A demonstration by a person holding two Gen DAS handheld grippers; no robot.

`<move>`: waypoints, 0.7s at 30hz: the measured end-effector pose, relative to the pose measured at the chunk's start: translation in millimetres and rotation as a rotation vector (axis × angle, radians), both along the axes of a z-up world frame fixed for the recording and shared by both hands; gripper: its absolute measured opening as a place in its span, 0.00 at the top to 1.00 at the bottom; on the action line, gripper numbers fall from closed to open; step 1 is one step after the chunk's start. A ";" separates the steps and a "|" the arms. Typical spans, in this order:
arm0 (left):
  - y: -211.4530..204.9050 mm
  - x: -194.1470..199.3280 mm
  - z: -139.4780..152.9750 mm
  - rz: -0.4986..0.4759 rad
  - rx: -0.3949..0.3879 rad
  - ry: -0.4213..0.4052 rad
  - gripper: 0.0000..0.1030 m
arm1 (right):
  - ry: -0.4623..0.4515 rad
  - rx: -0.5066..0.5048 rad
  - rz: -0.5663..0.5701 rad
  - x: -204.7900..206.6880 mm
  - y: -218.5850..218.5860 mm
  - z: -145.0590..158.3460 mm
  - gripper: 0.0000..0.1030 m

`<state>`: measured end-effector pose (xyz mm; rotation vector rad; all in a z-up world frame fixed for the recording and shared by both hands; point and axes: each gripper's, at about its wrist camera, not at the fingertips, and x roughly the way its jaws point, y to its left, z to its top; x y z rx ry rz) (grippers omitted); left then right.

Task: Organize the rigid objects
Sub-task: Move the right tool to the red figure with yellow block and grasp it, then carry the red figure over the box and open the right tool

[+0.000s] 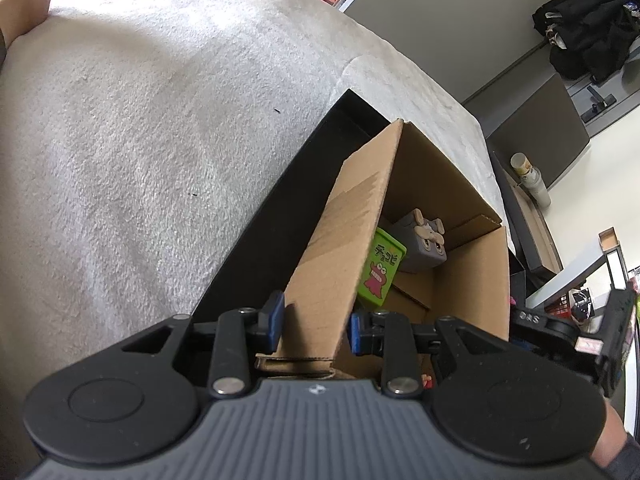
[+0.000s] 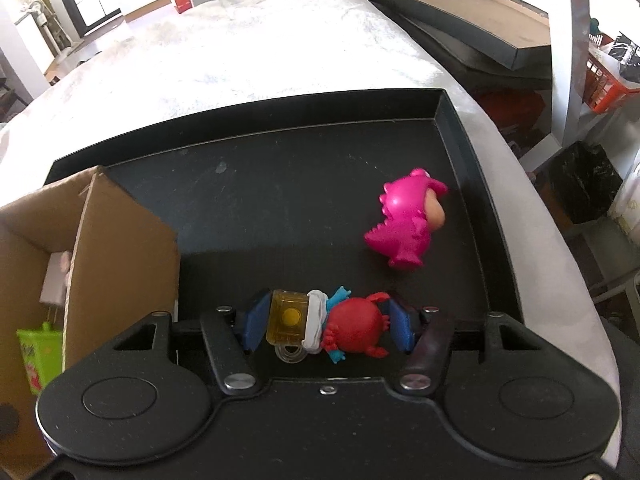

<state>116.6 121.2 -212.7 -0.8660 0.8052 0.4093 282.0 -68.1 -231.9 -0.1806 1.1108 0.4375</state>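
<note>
Black tray (image 2: pixel 304 184) with cardboard box (image 2: pixel 120 248) at its left edge.
Right gripper (image 2: pixel 326 322) clenches the red figure (image 2: pixel 356 324); left gripper (image 1: pixel 314 322) straddles the box flap (image 1: pixel 340 240), grip uncertain; pink dinosaur (image 2: pixel 404 224) near the tray's right edge.

Daylight is strong. In the right wrist view the white cloth (image 2: pixel 248 48) beyond the tray (image 2: pixel 280 200) is overexposed and loses texture. In the left view it is softer, with shadow inside the box (image 1: pixel 440 200). Straight edges bend near the borders.

The green box (image 1: pixel 380 270), ahead of the left gripper's fingers, carries Japanese lettering — it looks like "チョコビ". Nothing else is legible.
</note>
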 end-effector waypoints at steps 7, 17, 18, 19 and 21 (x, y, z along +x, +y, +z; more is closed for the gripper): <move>-4.1 2.5 1.6 -0.001 0.025 0.009 0.72 | 0.002 0.041 0.003 -8.2 -19.3 16.2 0.43; -6.1 4.2 1.6 0.001 0.038 0.016 0.72 | -0.034 0.086 0.037 -14.1 -27.7 50.4 0.43; -6.0 4.4 1.8 0.002 0.037 0.015 0.72 | -0.037 0.089 0.044 -14.7 -27.1 53.6 0.43; -5.9 4.4 1.7 0.003 0.036 0.015 0.72 | -0.039 0.094 0.049 -18.2 -27.5 56.7 0.43; -5.4 4.2 1.2 0.006 0.033 0.014 0.72 | -0.049 0.100 0.059 -21.6 -26.3 63.3 0.43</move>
